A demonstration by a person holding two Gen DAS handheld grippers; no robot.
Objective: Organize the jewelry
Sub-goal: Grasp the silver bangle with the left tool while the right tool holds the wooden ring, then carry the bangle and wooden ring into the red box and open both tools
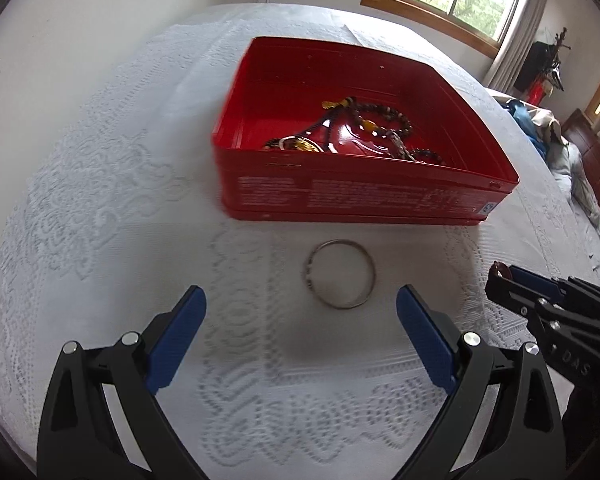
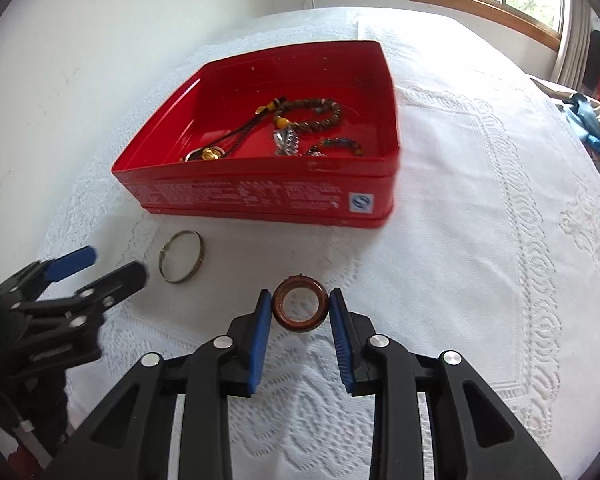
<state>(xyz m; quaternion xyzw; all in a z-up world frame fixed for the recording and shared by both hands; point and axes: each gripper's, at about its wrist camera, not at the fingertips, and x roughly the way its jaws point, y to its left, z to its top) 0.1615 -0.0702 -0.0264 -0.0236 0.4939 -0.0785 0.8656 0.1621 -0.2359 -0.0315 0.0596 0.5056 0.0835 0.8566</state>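
**Two pieces left outside the tin, one between the right gripper's pads**

Red tin (image 2: pixel 260 196) sits in the upper middle of the right wrist frame on a white lace cloth (image 2: pixel 460 240); whether that cloth covers a bench or a bed cannot be told; inside the tin already: a brown bead bracelet (image 2: pixel 312 114), a black cord with a gold pendant (image 2: pixel 210 154), a silver piece (image 2: pixel 286 142) and a smaller dark bead bracelet (image 2: pixel 340 145); so most of the sorting looks done.

Right gripper (image 2: pixel 299 310) at lower centre has its blue pads either side of a brown ring (image 2: pixel 299 309); pads sit just at the ring's edges, a sliver of gap seems to show on each side, so firm contact cannot be told; ring appears low over or on the cloth, not clearly lifted.

Left gripper (image 1: pixel 300 328) at the bottom of the left wrist frame is released, pads spread wide, holding nothing; the thin metal bangle (image 1: pixel 339 274) lies flat on the cloth just ahead of it, between the gripper and the tin's near wall, untouched.

Left to do, as judged: carry the brown ring into the tin; then pick the bangle and drop it in too; bangle is thin and flat, likely an awkward pinch on lace.
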